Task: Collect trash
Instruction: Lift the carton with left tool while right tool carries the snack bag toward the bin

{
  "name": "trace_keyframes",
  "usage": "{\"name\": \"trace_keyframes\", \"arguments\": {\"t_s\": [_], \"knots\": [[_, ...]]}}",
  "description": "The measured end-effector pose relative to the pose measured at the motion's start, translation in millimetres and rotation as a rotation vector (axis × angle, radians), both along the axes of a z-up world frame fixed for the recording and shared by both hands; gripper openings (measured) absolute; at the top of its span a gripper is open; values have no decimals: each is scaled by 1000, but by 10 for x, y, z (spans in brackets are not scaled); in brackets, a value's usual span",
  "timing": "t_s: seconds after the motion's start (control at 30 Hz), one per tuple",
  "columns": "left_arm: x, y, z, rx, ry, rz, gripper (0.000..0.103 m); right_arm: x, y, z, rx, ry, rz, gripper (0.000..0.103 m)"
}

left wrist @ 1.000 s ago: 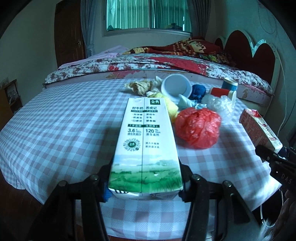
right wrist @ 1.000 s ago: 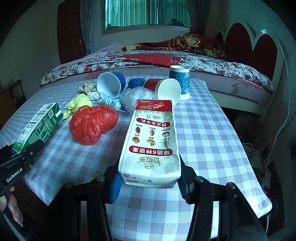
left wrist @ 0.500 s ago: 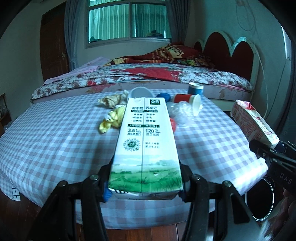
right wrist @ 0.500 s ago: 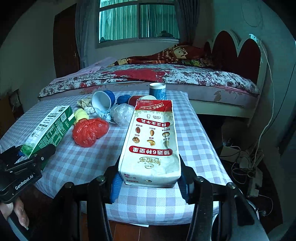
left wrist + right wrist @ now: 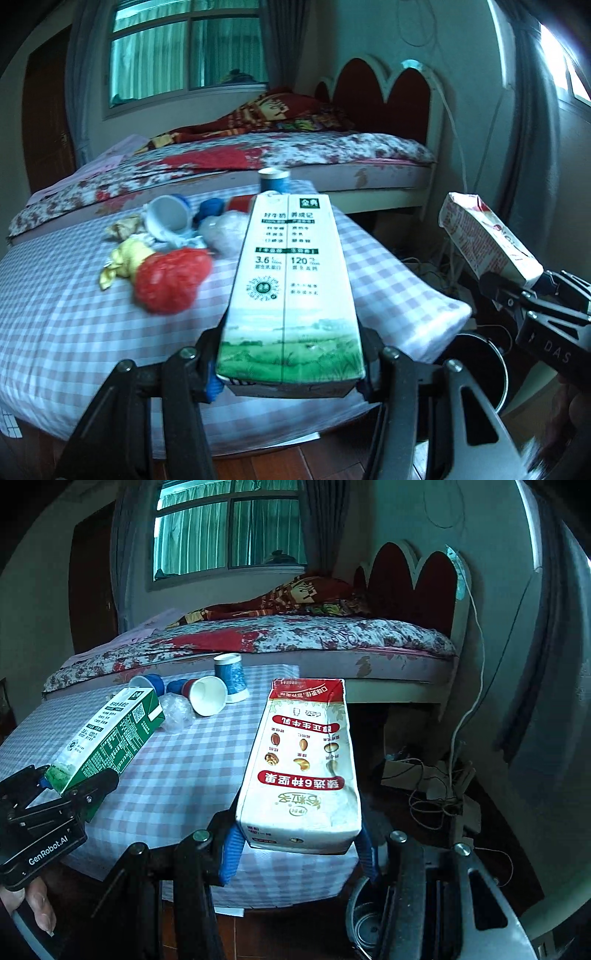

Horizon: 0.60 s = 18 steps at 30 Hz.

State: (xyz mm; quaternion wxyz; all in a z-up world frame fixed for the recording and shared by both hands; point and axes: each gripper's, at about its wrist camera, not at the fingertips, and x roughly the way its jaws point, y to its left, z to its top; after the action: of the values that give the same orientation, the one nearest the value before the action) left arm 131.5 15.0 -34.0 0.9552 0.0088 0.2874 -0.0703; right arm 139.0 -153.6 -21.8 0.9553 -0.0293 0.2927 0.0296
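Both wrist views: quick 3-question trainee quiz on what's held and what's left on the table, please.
1. True or false: the left tool is shut on the green milk carton.
2. What does the right tool hold?
A. blue paper cup
B. red and white milk carton
C. red plastic bag
3. Fill in: the blue paper cup stands ____ on the checked tablecloth.

Key:
1. True; both pads press its sides.
2. B, the red and white milk carton. The red plastic bag lies on the table.
3. Upright; the white paper cup beside it lies on its side.
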Motion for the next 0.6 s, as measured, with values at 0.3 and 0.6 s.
{"name": "trace_keyframes", "arguments": {"t_s": [0.3, 0.6], "knots": [[-126, -764, -96, 16, 24, -194, 54, -286, -664, -132, -29, 35, -106, 53], [-250, -1468, -268, 17, 57, -369, 54, -502, -1318, -379, -25, 99, -193, 53]]}}
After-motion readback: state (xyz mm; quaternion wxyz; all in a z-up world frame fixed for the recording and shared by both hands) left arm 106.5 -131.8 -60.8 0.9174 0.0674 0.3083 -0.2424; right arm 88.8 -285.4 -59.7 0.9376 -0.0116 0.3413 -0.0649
